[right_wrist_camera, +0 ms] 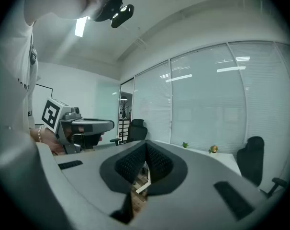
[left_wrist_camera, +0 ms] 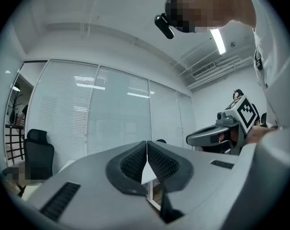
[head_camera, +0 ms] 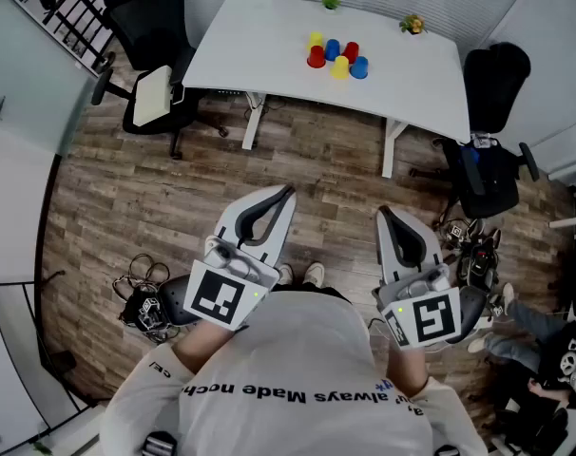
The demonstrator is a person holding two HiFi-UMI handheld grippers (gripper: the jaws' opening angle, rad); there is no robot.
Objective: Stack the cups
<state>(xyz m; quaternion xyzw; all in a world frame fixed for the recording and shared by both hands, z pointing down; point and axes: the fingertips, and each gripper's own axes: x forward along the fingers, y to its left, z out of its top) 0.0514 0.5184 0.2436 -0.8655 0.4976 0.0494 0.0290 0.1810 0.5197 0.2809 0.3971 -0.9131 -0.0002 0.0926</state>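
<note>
Six coloured plastic cups [head_camera: 332,49], white bench [head_camera: 250,46] centre: likely light, slippery; pinch rims. Jaws of left gripper [head_camera: 288,192], right gripper [head_camera: 382,214] clenched, empty.

Left gripper [left_wrist_camera: 146,147]: jaws pressed together, nothing between.
Right gripper [left_wrist_camera: 193,138]: off to the claw's right.
Black chair [left_wrist_camera: 38,157]: far left of claw.

Plastic-looking cups [head_camera: 337,57]; smooth matt table [head_camera: 259,41]; wood-grain floor [head_camera: 155,188].
</note>
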